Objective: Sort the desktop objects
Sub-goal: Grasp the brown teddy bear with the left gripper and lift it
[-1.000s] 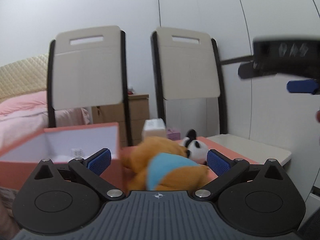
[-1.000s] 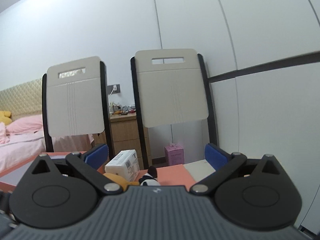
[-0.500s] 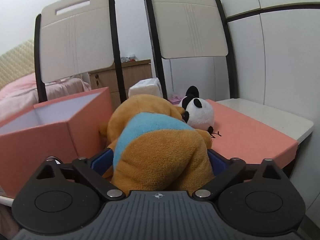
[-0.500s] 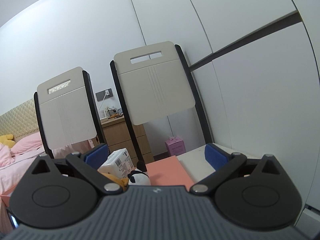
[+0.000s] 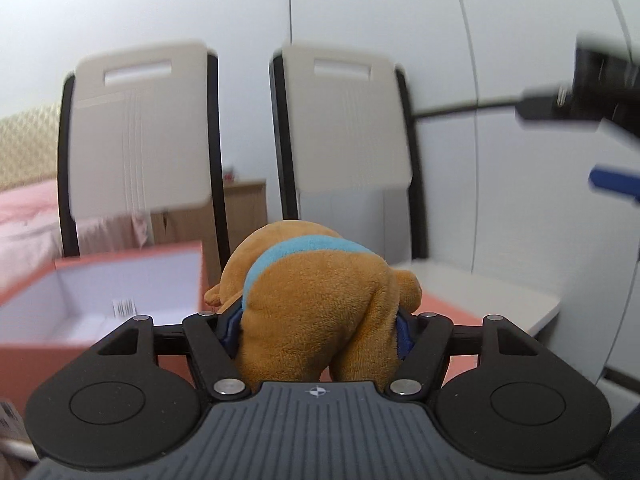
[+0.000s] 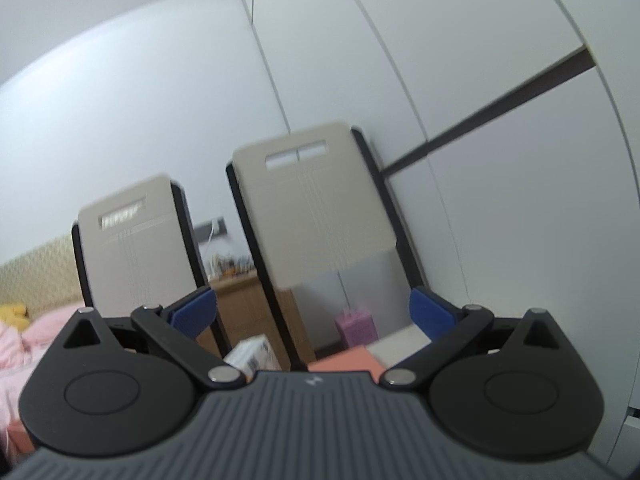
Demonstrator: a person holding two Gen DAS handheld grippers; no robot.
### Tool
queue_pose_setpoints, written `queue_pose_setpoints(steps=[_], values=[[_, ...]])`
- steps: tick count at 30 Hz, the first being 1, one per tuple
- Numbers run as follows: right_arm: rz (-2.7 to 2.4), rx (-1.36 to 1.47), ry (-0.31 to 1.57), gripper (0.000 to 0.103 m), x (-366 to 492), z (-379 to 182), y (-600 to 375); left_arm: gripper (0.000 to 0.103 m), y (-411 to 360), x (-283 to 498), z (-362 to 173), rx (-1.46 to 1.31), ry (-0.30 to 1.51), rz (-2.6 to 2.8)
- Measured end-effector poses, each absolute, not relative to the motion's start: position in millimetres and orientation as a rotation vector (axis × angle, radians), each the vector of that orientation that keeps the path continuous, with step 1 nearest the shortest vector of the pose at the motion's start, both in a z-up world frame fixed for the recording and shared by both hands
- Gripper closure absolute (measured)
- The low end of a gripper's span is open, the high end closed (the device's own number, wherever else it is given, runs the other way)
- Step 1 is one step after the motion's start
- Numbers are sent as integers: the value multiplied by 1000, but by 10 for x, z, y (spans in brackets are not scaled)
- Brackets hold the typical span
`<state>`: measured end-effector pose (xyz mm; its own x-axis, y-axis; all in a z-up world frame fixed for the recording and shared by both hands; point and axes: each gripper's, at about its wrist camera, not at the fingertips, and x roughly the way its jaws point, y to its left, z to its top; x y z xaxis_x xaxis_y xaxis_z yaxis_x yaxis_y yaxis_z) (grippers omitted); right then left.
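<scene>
My left gripper (image 5: 318,330) is shut on an orange plush bear with a blue band (image 5: 316,300) and holds it lifted above the desk. An open salmon box with a white inside (image 5: 100,300) stands just left of the bear. My right gripper (image 6: 314,312) is open and empty, raised and tilted up toward the wall; it also shows blurred at the right edge of the left wrist view (image 5: 612,184). A white tissue pack (image 6: 254,354) and a salmon mat (image 6: 348,362) show low in the right wrist view.
Two beige chairs (image 5: 144,136) (image 5: 348,120) stand behind the desk against a white wall. A wooden cabinet (image 6: 236,304) and a pink box (image 6: 356,322) are behind them. A pink bed (image 6: 24,344) lies at the left.
My left gripper closed on the bear and lifted it; the panda toy is out of view. My right gripper rose and tilted upward, staying open.
</scene>
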<state>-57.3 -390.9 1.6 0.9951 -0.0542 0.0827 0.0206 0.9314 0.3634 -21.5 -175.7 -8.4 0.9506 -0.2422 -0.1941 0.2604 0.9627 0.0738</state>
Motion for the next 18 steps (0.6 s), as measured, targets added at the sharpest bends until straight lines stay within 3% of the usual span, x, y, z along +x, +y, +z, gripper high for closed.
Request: queue_pose_setpoints(steps=[11,18], values=[[-83,359,-99,0,-394,74,-3715,31,-959,-192,377,91,45,-84],[-17,299,-25,0,0,80,-3247,30,-228,221,234,114,119,102]])
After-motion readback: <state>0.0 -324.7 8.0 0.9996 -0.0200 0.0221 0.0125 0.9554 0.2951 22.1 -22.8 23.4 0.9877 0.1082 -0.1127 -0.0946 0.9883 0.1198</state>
